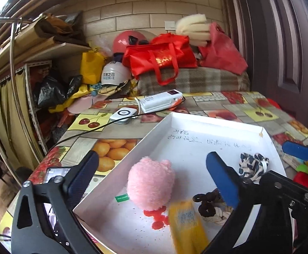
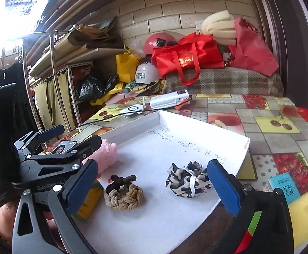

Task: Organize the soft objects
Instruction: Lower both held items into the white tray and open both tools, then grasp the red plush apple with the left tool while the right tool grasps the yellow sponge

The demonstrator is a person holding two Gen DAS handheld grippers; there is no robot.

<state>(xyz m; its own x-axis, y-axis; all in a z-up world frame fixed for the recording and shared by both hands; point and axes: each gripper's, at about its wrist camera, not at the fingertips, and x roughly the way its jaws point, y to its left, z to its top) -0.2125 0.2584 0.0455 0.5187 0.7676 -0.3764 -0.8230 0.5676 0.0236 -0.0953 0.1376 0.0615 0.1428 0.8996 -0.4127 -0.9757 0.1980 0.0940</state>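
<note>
Scrunchie (image 2: 186,178) lies between open right hand-held gripper (image 2: 151,182) fingers.

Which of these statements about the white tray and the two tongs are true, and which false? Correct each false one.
1. The pink plush ball lies inside the white tray. True.
2. The left tongs grip the plush ball. False: they stand open, holding nothing.
3. The leopard-print scrunchie lies on the tablecloth outside the tray. False: it lies in the tray.
4. The right tongs are open. True.
</note>
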